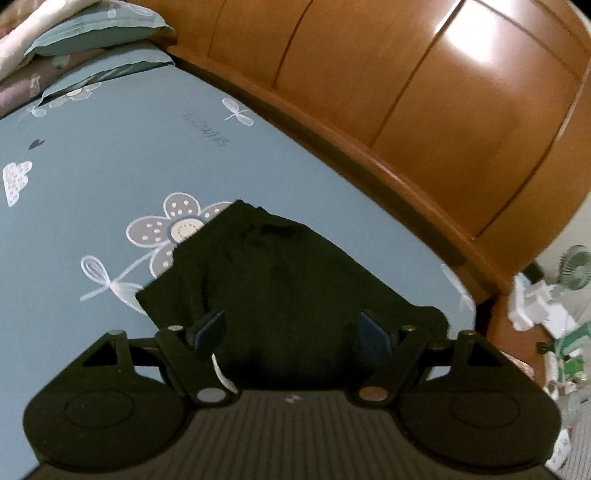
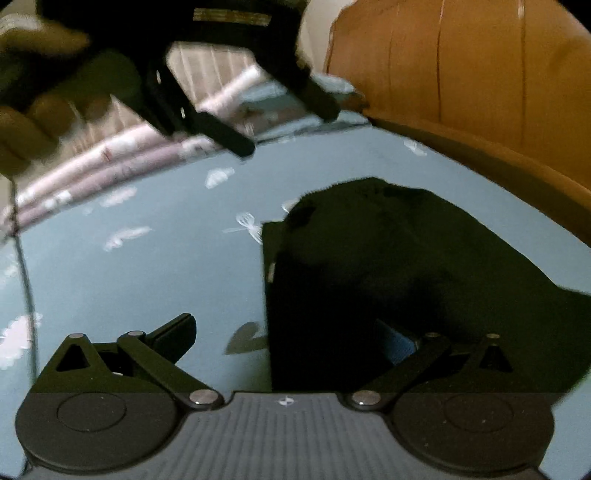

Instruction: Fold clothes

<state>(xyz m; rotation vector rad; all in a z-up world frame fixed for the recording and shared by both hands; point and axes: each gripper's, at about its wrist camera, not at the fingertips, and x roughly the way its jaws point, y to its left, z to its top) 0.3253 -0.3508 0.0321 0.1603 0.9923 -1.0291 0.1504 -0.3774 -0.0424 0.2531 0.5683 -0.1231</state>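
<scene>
Nearest the lens in the left wrist view, the left gripper (image 1: 291,326) fills the bottom of the frame with its jaws spread wide, both blue pads hanging over the near edge of a black garment (image 1: 288,280) and pinching nothing. That garment lies at lower centre on the bed (image 1: 110,155), whose blue sheet is printed with flowers; it shows straight sides and a squared far corner, so it seems already doubled over at least once, though the dark cloth hides its layers. Pillows (image 1: 99,33) sit stacked at upper left, and a wooden headboard (image 1: 424,85) curves across the upper right. Holding open jaws low over the cloth would suit either reaching for an edge or having let one go; I cannot tell which. Turning to the right wrist view, the right gripper (image 2: 284,332) also stands with jaws spread, one finger over bare sheet at lower left and the other over the black garment (image 2: 388,266), which occupies the centre and right of the frame with a straight vertical left edge. At upper left, blurred, the left gripper (image 2: 284,125) appears in a hand (image 2: 40,122) above the bed (image 2: 129,273), probably poised to work the garment's far side.
</scene>
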